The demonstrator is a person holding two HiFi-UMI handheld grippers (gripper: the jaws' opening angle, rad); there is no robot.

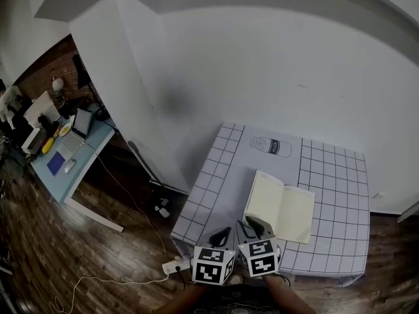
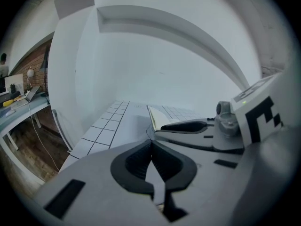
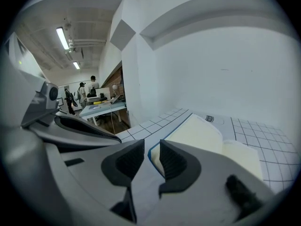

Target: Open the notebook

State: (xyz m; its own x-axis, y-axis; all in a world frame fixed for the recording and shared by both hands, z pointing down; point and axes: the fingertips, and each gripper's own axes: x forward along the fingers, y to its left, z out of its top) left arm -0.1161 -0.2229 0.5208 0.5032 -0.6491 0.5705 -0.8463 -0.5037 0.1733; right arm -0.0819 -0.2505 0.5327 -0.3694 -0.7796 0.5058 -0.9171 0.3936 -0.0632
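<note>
Soft, even indoor light, faint shadow on the wall [image 1: 171, 103]; fisheye edges bend and darken.

Around the open notebook [image 1: 280, 208] I've got bare grid mat [image 1: 337, 175] at 3 and 9 o'clock. The white wall [image 1: 262, 64] blocks everything past 12.

Left hand-held gripper [image 2: 151, 144] closed, right [image 3: 151, 149] parted
</note>
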